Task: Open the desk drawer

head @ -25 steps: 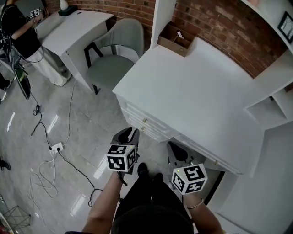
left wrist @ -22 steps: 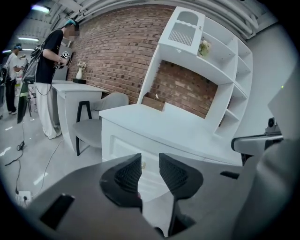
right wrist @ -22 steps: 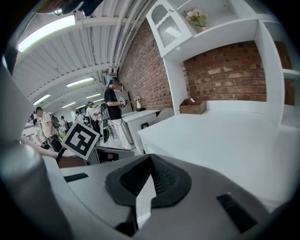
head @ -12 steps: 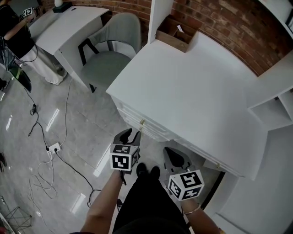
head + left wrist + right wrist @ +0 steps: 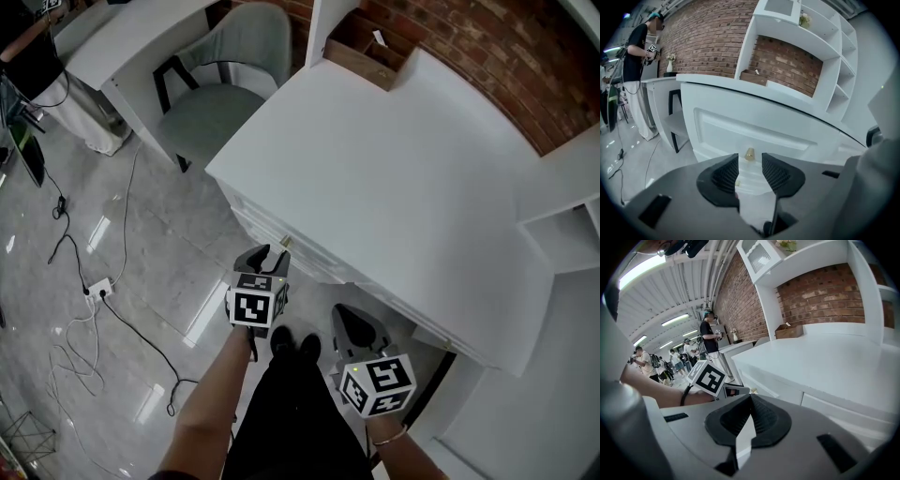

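A white desk (image 5: 394,178) has a stack of drawers on its left front; the top drawer front (image 5: 754,133) carries a small brass knob (image 5: 749,153), also seen at the desk's front edge (image 5: 285,243). My left gripper (image 5: 750,165) is open, its jaws having just been opening, and the knob shows just beyond the gap between the pads, with nothing pressed between them. In the head view the left gripper (image 5: 266,257) sits right below that knob. My right gripper (image 5: 749,405) is shut on nothing, held lower right in front of the desk (image 5: 356,323).
A grey chair (image 5: 217,103) stands left of the desk, beside a second white desk (image 5: 122,42). Cables and a power strip (image 5: 97,286) lie on the glossy floor. A wooden box (image 5: 367,58) sits at the desk's back. People stand in the background (image 5: 710,336).
Both grippers have sunk and the left has moved in toward the brass knob. The left jaws have widened. The desk looks larger as the head camera came closer.
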`<state>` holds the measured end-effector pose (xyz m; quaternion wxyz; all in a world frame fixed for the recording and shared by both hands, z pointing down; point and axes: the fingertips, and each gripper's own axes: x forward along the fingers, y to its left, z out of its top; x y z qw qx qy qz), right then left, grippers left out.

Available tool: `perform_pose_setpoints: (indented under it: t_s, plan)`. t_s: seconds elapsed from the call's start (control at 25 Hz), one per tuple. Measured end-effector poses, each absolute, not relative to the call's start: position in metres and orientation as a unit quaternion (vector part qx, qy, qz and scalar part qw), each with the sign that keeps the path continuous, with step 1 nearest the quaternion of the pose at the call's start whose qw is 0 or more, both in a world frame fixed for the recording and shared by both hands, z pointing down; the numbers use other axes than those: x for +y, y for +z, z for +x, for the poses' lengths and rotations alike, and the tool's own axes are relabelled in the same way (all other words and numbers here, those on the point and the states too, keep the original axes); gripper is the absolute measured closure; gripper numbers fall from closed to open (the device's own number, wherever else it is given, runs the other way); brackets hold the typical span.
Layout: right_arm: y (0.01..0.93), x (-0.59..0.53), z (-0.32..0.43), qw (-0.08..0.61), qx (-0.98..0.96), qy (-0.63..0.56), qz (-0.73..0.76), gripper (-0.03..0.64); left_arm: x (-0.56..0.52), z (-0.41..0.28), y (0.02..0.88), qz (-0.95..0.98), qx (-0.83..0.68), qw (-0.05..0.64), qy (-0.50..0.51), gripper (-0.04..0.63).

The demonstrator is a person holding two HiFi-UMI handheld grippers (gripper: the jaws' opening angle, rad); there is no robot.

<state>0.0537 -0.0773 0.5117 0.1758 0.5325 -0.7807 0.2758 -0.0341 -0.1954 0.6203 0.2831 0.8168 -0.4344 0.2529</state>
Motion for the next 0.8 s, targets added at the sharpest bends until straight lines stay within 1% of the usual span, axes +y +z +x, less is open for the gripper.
perform_pose_setpoints:
  t_s: [0.28,0.6,0.8]
  plan:
    - [0.525,-0.080,0.055,0.183,-0.782,0.279,0.527,0.612,-0.208,-0.023,0.647,0.814,-0.428,0.284,0.270,0.456]
    - [0.529,-0.079,0.054,0.182,-0.781,0.286,0.525,0.612,-0.220,-0.014,0.653,0.816,-0.420,0.261,0.298,0.457]
    - [0.530,-0.078,0.055,0.182,-0.781,0.287,0.524,0.612,-0.223,-0.006,0.661,0.820,-0.417,0.251,0.300,0.477]
